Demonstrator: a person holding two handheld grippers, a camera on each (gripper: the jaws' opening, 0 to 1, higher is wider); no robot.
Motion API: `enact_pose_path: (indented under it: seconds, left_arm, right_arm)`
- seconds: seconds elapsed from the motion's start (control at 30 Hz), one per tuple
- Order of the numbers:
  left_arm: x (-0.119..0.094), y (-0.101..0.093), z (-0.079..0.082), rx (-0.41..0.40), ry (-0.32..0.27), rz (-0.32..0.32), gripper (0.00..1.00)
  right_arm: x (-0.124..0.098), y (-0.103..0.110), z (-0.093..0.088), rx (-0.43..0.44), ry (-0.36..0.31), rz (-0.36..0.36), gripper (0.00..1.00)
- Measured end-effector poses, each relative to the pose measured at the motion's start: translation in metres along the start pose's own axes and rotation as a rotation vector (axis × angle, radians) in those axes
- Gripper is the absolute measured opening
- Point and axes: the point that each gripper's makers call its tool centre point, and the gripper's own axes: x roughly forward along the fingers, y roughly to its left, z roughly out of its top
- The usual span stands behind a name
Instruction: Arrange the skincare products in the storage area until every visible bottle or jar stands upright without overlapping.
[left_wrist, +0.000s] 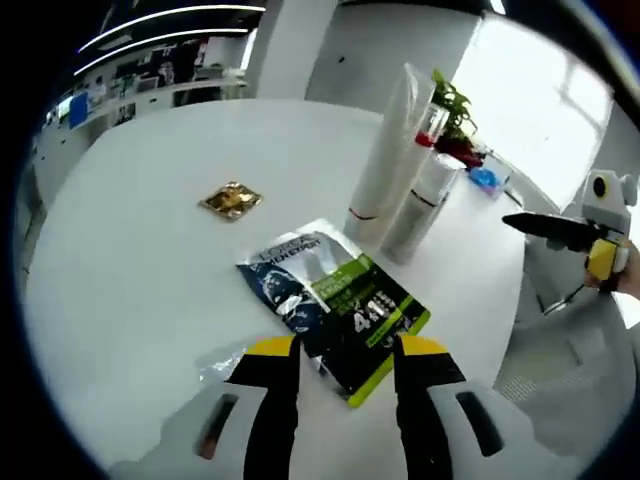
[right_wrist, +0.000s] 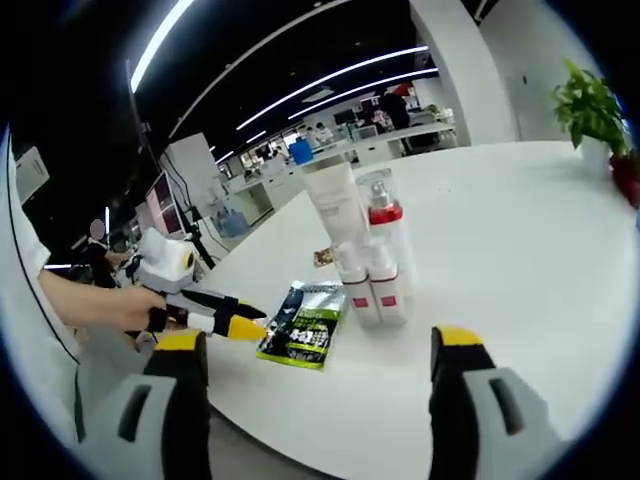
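A dark blue and green sachet (left_wrist: 335, 310) lies flat on the white table (left_wrist: 150, 250). Its near corner sits between the yellow tips of my left gripper (left_wrist: 345, 350), which is open just above it. Behind the sachet a tall white tube (left_wrist: 390, 150) stands upright beside a white bottle with a red band (left_wrist: 425, 200). In the right gripper view the tube (right_wrist: 335, 210), a clear red-collared bottle (right_wrist: 385, 235) and two small white bottles (right_wrist: 372, 288) stand together. My right gripper (right_wrist: 318, 345) is wide open, empty, short of the table edge. The sachet (right_wrist: 305, 325) lies left of the bottles.
A small gold packet (left_wrist: 230, 200) lies alone on the table further back. A potted plant (right_wrist: 590, 105) stands at the far edge. The left gripper (right_wrist: 215, 312), held by a hand, enters the right gripper view; the right gripper (left_wrist: 565, 230) shows at the right of the left gripper view.
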Motion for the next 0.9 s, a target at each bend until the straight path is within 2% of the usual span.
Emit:
enact_pose_path:
  seconds: [0.17,0.37,0.53,0.7,0.77,0.9]
  left_arm:
    - [0.015,-0.006,0.009,0.125,0.010,-0.014,0.41]
    - [0.034,-0.003,0.014,0.195,0.013,-0.002,0.58]
    - [0.045,0.005,0.005,0.218,0.073,0.011,0.68]
    - [0.049,0.012,-0.005,0.277,0.130,0.021,0.71]
    - [0.052,0.014,-0.005,0.318,0.135,0.023,0.69]
    - [0.053,0.014,-0.003,0.329,0.137,0.015,0.70]
  right_arm:
    - [0.000,-0.001,0.000,0.006,-0.002,-0.002,0.93]
    - [0.000,-0.001,0.000,0.009,-0.001,-0.002,0.93]
    - [-0.001,-0.002,0.001,0.014,-0.008,-0.008,0.93]
    - [-0.001,-0.003,0.001,0.016,-0.010,-0.010,0.93]
    - [-0.001,-0.003,0.001,0.018,-0.011,-0.011,0.93]
    - [-0.001,-0.003,0.001,0.020,-0.012,-0.012,0.93]
